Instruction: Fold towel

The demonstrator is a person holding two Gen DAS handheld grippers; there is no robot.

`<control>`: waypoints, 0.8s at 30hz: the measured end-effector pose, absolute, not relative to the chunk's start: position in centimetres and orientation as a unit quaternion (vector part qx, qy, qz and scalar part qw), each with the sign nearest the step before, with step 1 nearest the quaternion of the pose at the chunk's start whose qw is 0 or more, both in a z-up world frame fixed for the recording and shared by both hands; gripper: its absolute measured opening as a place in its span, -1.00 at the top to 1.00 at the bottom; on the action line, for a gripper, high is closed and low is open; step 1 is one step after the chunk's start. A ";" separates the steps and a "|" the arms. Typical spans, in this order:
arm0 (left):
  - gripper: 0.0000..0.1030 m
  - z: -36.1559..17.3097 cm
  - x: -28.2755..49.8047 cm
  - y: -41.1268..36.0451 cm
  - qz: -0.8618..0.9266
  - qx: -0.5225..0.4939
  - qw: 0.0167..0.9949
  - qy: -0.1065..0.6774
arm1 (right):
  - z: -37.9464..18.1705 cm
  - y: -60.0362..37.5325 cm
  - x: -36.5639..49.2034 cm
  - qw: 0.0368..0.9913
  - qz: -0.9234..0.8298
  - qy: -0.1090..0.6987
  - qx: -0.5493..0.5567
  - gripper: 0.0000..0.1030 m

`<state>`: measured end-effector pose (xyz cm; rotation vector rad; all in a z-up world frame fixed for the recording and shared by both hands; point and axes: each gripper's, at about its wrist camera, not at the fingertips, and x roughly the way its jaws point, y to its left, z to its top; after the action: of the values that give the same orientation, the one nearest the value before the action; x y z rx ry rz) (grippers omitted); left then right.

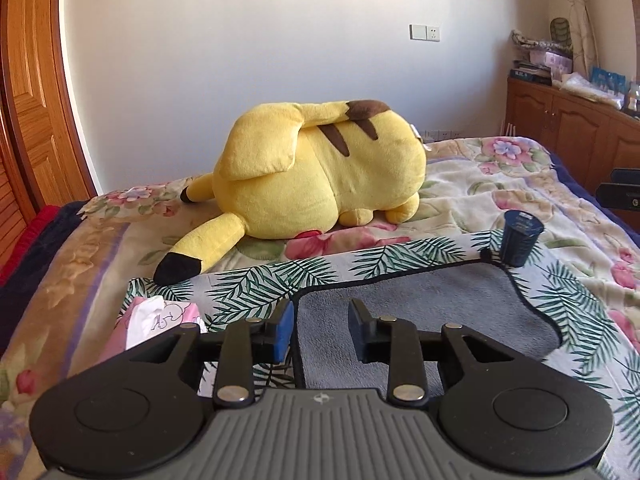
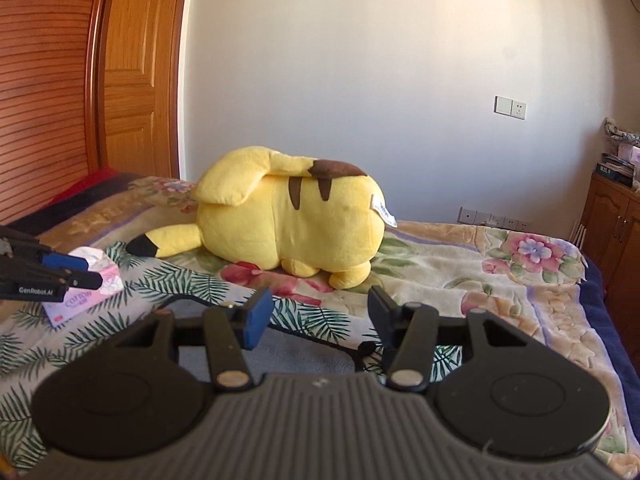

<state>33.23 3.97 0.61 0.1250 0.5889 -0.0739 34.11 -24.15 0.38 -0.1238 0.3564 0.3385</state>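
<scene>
A grey towel [image 1: 432, 304] with a black edge lies flat on a leaf-print cloth [image 1: 256, 276] on the bed. My left gripper [image 1: 320, 326] is open and empty, hovering over the towel's left edge. My right gripper [image 2: 318, 316] is open and empty above the towel's far edge [image 2: 304, 354]. The left gripper also shows at the left of the right wrist view [image 2: 76, 272]. Part of the right gripper shows at the right edge of the left wrist view [image 1: 624, 192]. Much of the towel is hidden under the gripper bodies.
A big yellow plush [image 1: 320, 168] lies on the floral blanket [image 1: 500, 184] behind the towel. A dark blue cylinder [image 1: 520, 240] stands at the towel's far right corner. A pink tissue pack [image 1: 156, 320] lies left. A wooden cabinet [image 1: 572, 128] stands right, a wardrobe [image 2: 60, 80] left.
</scene>
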 end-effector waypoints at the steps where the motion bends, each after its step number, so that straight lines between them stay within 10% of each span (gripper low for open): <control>1: 0.77 1.0 32.6 3.8 -0.037 0.063 0.954 0.290 | 0.7 -24.3 33.7 0.968 0.167 0.176 -0.058 -0.05; 11: 0.65 2.7 27.5 3.1 -0.039 0.053 0.954 0.294 | 1.6 -25.2 28.5 0.969 0.162 0.183 -0.033 -0.05; 24: -0.31 4.1 22.0 2.6 -0.041 0.065 0.958 0.275 | 2.6 -26.4 24.1 0.972 0.154 0.177 -0.025 -0.43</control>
<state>21.99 2.58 4.07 0.1314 0.5586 -0.0825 24.06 -26.41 2.62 -0.0513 0.3573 0.3106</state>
